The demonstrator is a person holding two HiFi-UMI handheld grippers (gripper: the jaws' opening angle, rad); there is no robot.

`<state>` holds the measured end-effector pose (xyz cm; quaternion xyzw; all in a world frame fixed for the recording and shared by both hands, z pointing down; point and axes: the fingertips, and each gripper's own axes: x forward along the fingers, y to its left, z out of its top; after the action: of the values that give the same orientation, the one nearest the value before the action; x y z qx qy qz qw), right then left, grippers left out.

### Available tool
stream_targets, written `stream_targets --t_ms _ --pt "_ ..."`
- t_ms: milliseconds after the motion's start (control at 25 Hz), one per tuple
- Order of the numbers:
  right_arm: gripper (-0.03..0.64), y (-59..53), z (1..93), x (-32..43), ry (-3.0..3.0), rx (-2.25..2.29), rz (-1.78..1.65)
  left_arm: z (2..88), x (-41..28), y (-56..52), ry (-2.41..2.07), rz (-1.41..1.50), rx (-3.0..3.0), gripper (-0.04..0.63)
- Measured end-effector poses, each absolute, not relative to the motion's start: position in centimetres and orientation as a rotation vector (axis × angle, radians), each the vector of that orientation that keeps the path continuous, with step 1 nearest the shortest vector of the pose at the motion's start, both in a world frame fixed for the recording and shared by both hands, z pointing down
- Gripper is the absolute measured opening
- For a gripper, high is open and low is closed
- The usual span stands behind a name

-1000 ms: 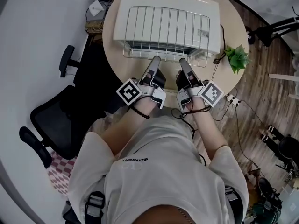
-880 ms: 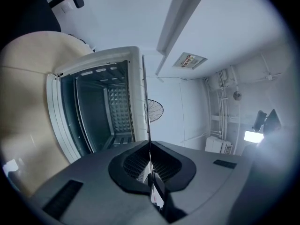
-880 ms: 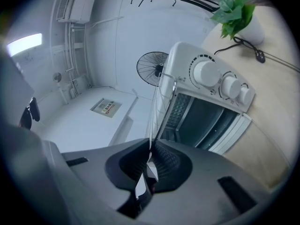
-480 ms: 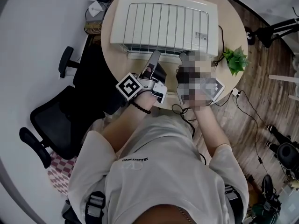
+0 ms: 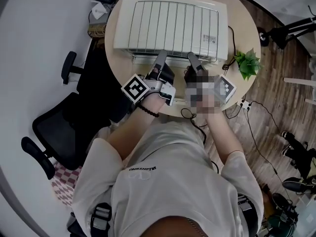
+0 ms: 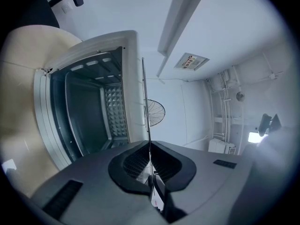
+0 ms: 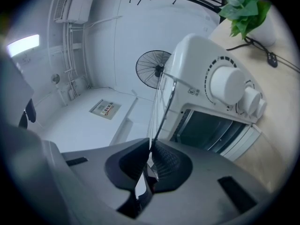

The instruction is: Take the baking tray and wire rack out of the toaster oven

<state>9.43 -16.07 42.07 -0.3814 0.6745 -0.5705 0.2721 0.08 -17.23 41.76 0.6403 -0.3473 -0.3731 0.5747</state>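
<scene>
The white toaster oven [image 7: 204, 62] sits toward the far edge of the round wooden table [image 5: 121, 65] with its door open, and I cannot see the baking tray in its dark inside. The thin silver wire rack [image 5: 168, 26] is out of the oven and hangs flat over the oven's top. I hold its near edge with my left gripper [image 6: 150, 165] and my right gripper [image 7: 151, 156], each squeezed tight on a wire. To do this well, I think I should move both hands together so the rack does not tip, carry it to a bare bit by the table's near edge, and let go only when it rests there.
</scene>
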Motion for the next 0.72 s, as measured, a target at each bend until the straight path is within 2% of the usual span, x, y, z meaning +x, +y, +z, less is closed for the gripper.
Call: stream_targets --t_ms 360,440,520,720 --pt "0.028 -16.09 41.98 9.53 1.818 -1.029 -1.523 41.62 0.13 -17.28 -0.799 -0.891 1.539 0.02" --pt "0.054 -15.93 41.83 9.41 1.815 -1.014 -1.517 41.54 0.0 -17.21 -0.802 -0.898 1.545 0.028" --pt "0.084 -15.7 41.74 9.21 1.825 -1.001 -1.51 41.3 -0.19 -17.17 -0.796 -0.914 1.558 0.063" --pt "0.086 -15.49 42.13 9.1 1.821 -0.997 -1.513 40.72 0.2 -17.27 -0.761 -0.913 1.607 0.154"
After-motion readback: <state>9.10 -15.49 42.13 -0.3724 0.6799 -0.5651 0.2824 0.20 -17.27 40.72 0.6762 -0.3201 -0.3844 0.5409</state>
